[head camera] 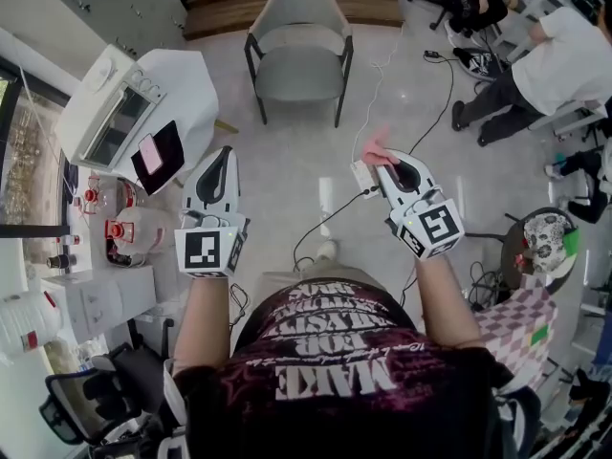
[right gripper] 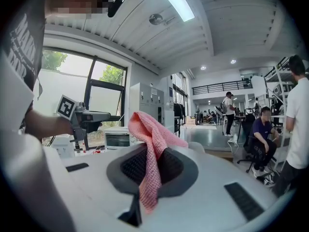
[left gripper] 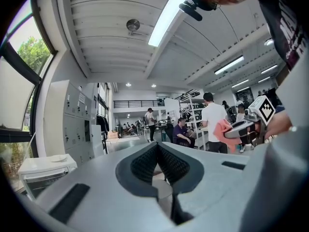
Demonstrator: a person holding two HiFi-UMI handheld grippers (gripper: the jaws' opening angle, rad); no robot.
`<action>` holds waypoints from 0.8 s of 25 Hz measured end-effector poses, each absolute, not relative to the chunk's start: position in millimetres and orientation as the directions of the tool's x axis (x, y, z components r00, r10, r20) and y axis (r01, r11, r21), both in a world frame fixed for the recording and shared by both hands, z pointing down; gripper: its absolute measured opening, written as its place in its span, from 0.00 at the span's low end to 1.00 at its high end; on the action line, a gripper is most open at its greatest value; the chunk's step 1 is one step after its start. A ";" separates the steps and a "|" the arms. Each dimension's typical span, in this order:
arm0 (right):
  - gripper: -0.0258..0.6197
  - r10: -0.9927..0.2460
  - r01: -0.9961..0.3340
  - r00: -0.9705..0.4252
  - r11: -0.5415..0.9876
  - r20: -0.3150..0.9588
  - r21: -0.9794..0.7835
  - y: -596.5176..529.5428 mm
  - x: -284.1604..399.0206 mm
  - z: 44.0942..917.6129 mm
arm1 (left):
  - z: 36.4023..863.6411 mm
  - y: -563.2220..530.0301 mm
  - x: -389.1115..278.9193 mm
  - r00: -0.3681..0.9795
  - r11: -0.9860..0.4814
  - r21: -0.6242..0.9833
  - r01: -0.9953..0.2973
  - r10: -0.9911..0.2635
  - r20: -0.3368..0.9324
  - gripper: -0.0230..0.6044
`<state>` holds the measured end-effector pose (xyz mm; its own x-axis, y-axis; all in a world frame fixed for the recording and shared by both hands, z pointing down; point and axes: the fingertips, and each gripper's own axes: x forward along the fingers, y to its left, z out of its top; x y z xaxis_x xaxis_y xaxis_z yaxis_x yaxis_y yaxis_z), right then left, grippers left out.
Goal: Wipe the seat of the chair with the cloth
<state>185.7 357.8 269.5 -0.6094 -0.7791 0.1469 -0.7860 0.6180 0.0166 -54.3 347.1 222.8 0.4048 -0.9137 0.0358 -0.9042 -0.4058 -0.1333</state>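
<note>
The left gripper [head camera: 225,156] is held out over the pale floor [head camera: 287,180]. In the left gripper view its dark ribbed fingers [left gripper: 145,164] are pressed together at the tips and have hold of nothing. The right gripper [head camera: 381,161] is level with it and well apart to the right. Its dark ribbed fingers [right gripper: 129,166] are closed on a pink woven cloth [right gripper: 150,151]. One part of the cloth stands up above the fingertips and folds over, and another part hangs down behind them towards the gripper's body. In the head view a small pink bunch of the cloth [head camera: 374,146] shows just past the right fingertips.

The grey upholstered chair with dark legs [head camera: 298,51] stands on the floor well ahead of both pairs of fingers, roughly between their two lines. Its seat [head camera: 298,73] is bare and faces the person. Neither gripper touches the chair.

To the left of the left fingers stands a white bench [head camera: 182,79], which carries a white countertop oven [head camera: 107,113]. A dark tablet with a pink patch [head camera: 158,156] leans at the bench's near edge, close beside the left fingertips. A white cable [head camera: 378,84] trails over the floor ahead of the right fingers. Beyond them to the right a person in a white shirt [head camera: 569,60] bends over.
</note>
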 end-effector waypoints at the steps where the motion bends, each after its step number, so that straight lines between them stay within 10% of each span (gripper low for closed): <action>1: 0.09 -0.777 -0.784 -0.612 0.621 0.149 0.018 353.5 190.8 270.1 | 222.4 344.1 -50.7 0.400 -0.401 -0.133 -0.907 -0.916 0.033 0.04; 20: 0.09 -0.785 -0.791 -0.605 0.612 0.133 0.010 316.4 213.6 272.4 | 231.0 306.4 -28.1 0.427 -0.429 -0.139 -0.892 -0.903 0.046 0.04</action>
<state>213.6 316.4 272.4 -0.6052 -0.7849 0.1327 -0.7910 0.6117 0.0103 -28.1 306.4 231.0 0.4273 -0.9029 0.0456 -0.8924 -0.4294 -0.1386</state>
